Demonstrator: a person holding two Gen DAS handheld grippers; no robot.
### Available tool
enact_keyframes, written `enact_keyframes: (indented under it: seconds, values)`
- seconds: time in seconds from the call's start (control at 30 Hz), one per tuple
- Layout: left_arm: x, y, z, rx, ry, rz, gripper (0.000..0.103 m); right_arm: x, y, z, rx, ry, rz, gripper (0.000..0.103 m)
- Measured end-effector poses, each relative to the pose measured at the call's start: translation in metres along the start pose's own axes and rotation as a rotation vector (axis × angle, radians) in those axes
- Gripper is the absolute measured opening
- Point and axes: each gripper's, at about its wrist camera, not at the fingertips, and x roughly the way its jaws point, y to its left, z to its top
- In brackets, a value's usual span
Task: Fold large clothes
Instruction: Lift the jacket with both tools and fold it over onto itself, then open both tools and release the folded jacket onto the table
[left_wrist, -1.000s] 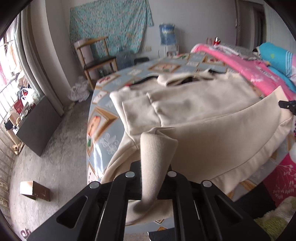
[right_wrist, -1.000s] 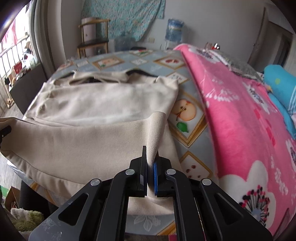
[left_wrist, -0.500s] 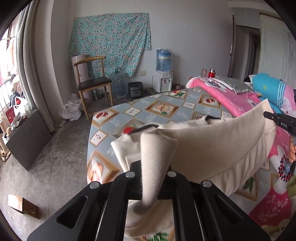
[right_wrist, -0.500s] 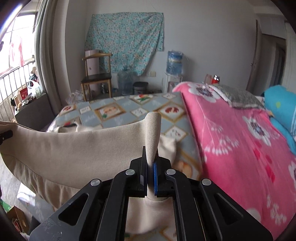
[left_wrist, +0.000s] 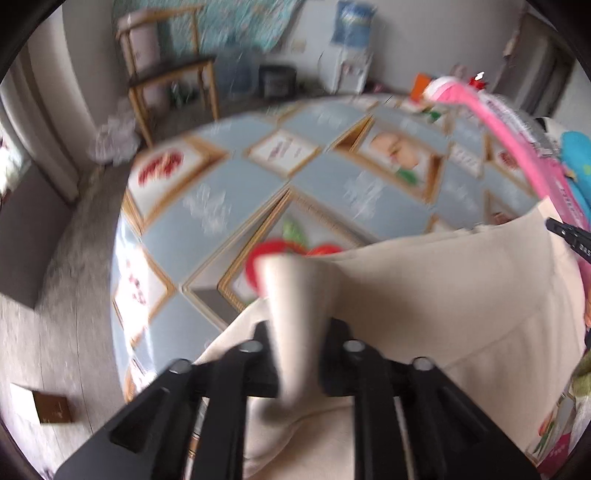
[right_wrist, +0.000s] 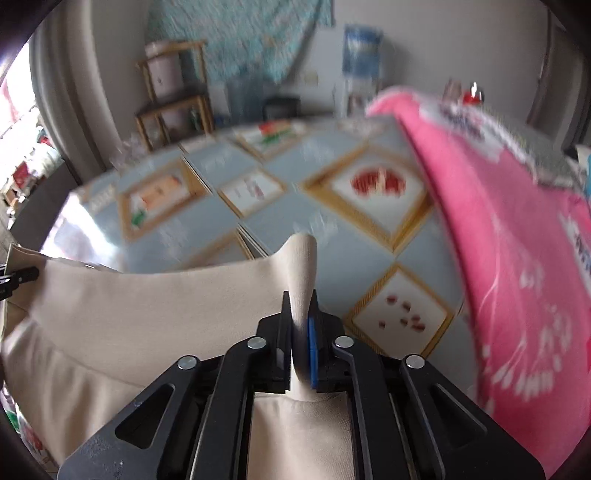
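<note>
A large beige garment (left_wrist: 443, 295) hangs stretched between my two grippers above the bed. My left gripper (left_wrist: 295, 332) is shut on one ribbed corner of the beige garment, which sticks up between the fingers. My right gripper (right_wrist: 301, 317) is shut on the other ribbed corner of the garment (right_wrist: 147, 314). The hem runs taut between them. The right gripper's tip (left_wrist: 569, 236) shows at the right edge of the left wrist view. Both views are motion-blurred.
The bed carries a light blue sheet (left_wrist: 229, 206) with framed fruit pictures. A pink floral blanket (right_wrist: 517, 258) lies along its right side. A wooden chair (left_wrist: 166, 74), a water dispenser (right_wrist: 360, 66) and a cardboard box (left_wrist: 48, 406) stand beyond the bed.
Both grippers have moved forward over the bed and tipped downward with the garment's hem. The rest of the garment on the bed is now out of sight beneath the carried part.
</note>
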Motion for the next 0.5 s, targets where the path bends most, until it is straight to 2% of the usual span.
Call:
enact_keyframes:
  seconds: [0.03,0.07,0.1,0.13,0.23,0.33,0.4,0.43,0.5]
  values:
    - [0.004,0.007,-0.001,-0.03,0.002,-0.016,0.034,0.008,-0.005,-0.003,0.017,0.025,-0.007,0.02]
    - [0.001,0.013,-0.002,-0.058,-0.005,-0.032,0.042,0.008,-0.011,-0.005,0.038,0.029,-0.011,0.029]
    - [-0.005,0.019,-0.004,-0.085,-0.016,-0.032,0.045,0.005,-0.018,-0.006,0.067,0.025,-0.028,0.04]
    - [-0.011,0.024,-0.007,-0.099,-0.029,-0.016,0.047,0.001,-0.027,-0.007,0.1,0.02,-0.047,0.043]
    - [-0.044,0.049,-0.012,-0.152,-0.115,0.042,0.049,-0.022,-0.052,-0.012,0.189,0.0,-0.053,0.048]
    - [-0.086,0.067,-0.027,-0.19,-0.195,0.053,0.05,-0.058,-0.064,-0.019,0.2,-0.052,-0.069,0.053]
    - [-0.112,0.068,-0.043,-0.194,-0.24,0.055,0.054,-0.091,-0.065,-0.031,0.196,-0.092,-0.063,0.067]
    - [-0.121,0.066,-0.048,-0.191,-0.255,0.05,0.056,-0.104,-0.062,-0.037,0.189,-0.107,-0.061,0.069]
    - [-0.143,0.058,-0.068,-0.176,-0.281,0.03,0.06,-0.137,-0.052,-0.054,0.167,-0.135,-0.038,0.078]
